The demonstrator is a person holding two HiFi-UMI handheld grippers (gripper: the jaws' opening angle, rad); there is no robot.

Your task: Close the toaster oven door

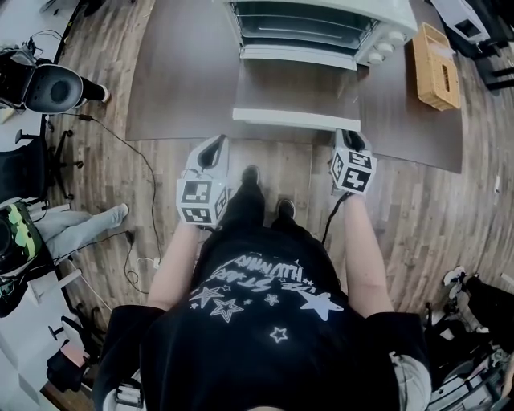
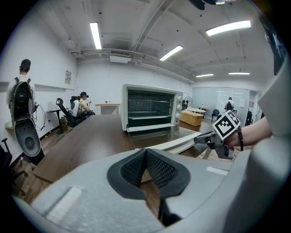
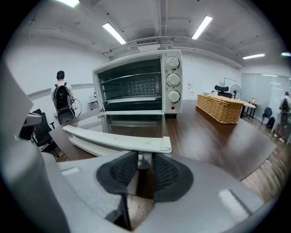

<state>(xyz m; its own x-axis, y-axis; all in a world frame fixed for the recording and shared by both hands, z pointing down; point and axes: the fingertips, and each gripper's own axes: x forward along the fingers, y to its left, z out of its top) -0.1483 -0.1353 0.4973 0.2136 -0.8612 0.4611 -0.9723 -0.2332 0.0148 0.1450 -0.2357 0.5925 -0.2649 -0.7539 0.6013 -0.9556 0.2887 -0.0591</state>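
The white toaster oven [image 1: 321, 24] stands at the far side of the dark table [image 1: 185, 80], its glass door [image 1: 297, 92] folded down flat toward me. Along the door's near edge runs the white handle [image 1: 293, 119]. My right gripper [image 1: 351, 140] is at the handle's right end. In the right gripper view the handle [image 3: 118, 139] crosses just above my right gripper [image 3: 145, 159], and its end post sits between the pads, which touch it. My left gripper [image 1: 213, 148] hangs over the floor before the table, left of the door, shut and empty [image 2: 145, 152].
A wicker basket [image 1: 436, 66] sits on the table right of the oven. An office chair [image 1: 48, 84], a seated person's legs [image 1: 80, 225] and floor cables [image 1: 136, 160] lie to the left. In the left gripper view a person with a backpack [image 2: 20, 91] stands at the left.
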